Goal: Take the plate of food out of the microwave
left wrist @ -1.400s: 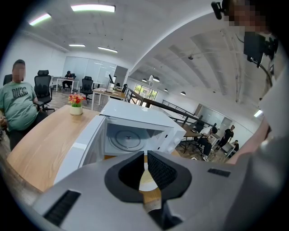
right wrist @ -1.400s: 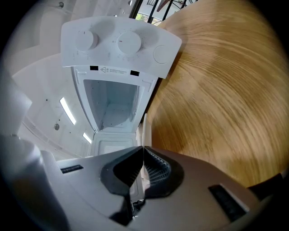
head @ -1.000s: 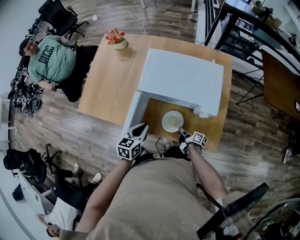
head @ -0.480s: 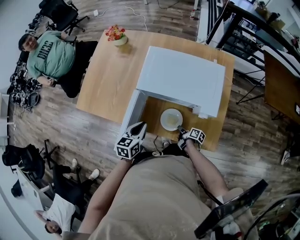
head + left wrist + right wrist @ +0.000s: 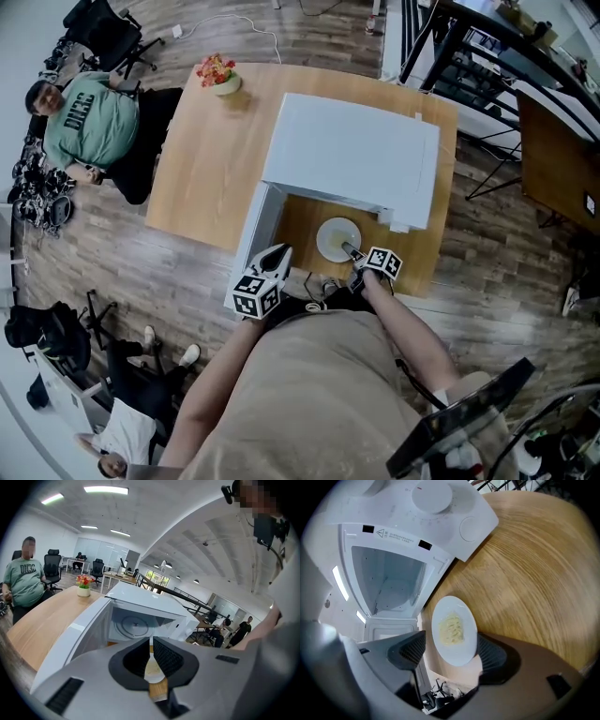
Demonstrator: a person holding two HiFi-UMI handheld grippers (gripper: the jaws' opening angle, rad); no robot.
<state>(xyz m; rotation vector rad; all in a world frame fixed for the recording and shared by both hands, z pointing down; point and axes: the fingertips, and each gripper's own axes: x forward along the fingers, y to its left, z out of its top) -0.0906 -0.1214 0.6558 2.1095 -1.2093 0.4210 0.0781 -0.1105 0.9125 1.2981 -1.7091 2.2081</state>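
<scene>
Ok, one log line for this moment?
plate: on table, outside microwave | right gripper: just opened, plate between jaws | left gripper: shut, empty

microwave (image 5: pixel 352 155): 1
wooden table (image 5: pixel 202 159) under it: 1
plate (image 5: pixel 330 234): 1, near side of the microwave
food portion (image 5: pixel 451 630) on the plate: 1
flower pot (image 5: pixel 217 75): 1, far left table corner
grippers: 2, left gripper (image 5: pixel 281 251) and right gripper (image 5: pixel 349 249)
marker cubes: 2, one per gripper
bystanders at left, head view: 2, green-shirt person (image 5: pixel 80 112) far, white-shirt person (image 5: pixel 122 433) near
</scene>
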